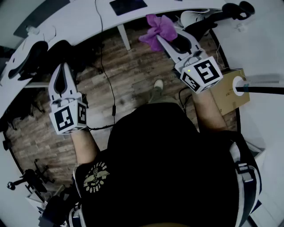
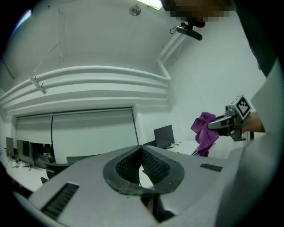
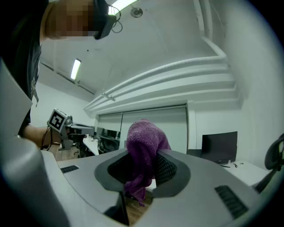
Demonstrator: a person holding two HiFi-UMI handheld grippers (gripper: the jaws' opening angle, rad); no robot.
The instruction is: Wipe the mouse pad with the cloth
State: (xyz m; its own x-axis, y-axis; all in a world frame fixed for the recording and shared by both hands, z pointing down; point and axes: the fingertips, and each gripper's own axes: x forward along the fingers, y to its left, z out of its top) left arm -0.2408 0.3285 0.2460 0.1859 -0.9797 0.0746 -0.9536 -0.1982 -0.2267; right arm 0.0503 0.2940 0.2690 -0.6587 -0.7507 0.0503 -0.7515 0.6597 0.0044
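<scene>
We hold the right hand-held gripper (image 1: 160, 39) clenched on the purple cloth (image 1: 159, 27), which bunches over the jaw tips, raised above the wooden floor (image 1: 133, 75) just short of the white counter (image 1: 80, 22). We hold the left hand-held gripper (image 1: 63, 68) clenched on nothing, its jaw tips meeting. The dark mouse pad (image 1: 128, 5) lies flat on the counter, apart from the cloth.

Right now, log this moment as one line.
left gripper: fingers shut, empty | right gripper: shut on purple cloth | purple cloth: hanging in air, touching no surface
</scene>
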